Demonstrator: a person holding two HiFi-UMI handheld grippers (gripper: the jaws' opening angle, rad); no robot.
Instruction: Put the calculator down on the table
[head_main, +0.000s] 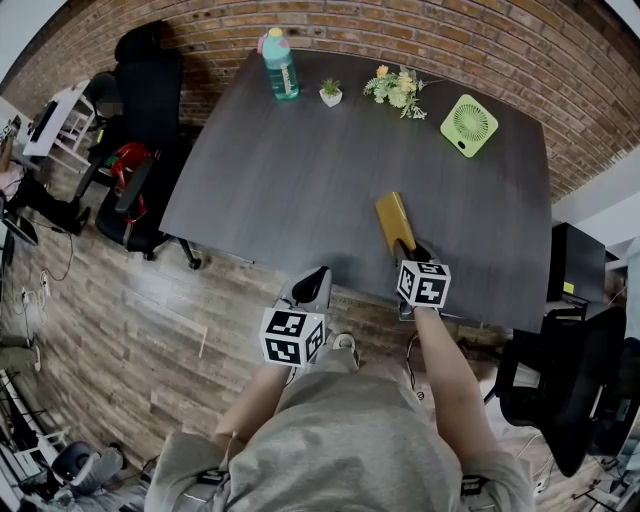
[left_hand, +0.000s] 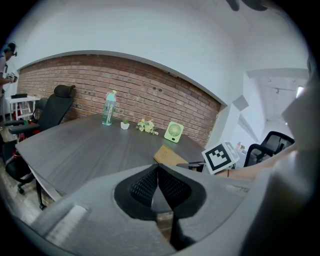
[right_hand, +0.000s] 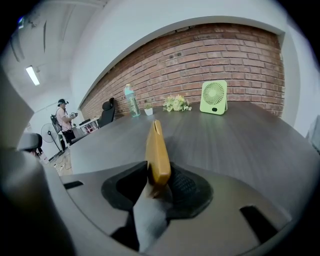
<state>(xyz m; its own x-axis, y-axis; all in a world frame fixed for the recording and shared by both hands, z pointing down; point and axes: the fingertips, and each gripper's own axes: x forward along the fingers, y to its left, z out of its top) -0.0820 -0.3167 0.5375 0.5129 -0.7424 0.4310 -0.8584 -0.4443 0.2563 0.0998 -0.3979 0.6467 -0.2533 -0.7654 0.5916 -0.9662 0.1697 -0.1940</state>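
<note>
A flat mustard-yellow calculator (head_main: 394, 221) lies on the dark grey table (head_main: 300, 180) near its front edge, its near end between the jaws of my right gripper (head_main: 411, 250). In the right gripper view the calculator (right_hand: 157, 150) shows edge-on, leaning on the right pad with a dark gap to the left pad, so the right gripper (right_hand: 159, 181) is open around it. My left gripper (head_main: 310, 290) hangs off the table's front edge. Its pads meet with nothing between them (left_hand: 158, 174). From the left gripper view the calculator (left_hand: 169, 156) and the right gripper (left_hand: 194, 164) show to the right.
Along the table's far side stand a teal bottle (head_main: 281, 65), a small potted plant (head_main: 330, 93), a bunch of flowers (head_main: 397, 88) and a green fan (head_main: 468, 125). Black office chairs stand at the left (head_main: 150, 110) and right (head_main: 570, 390). A person (right_hand: 64, 120) stands far off.
</note>
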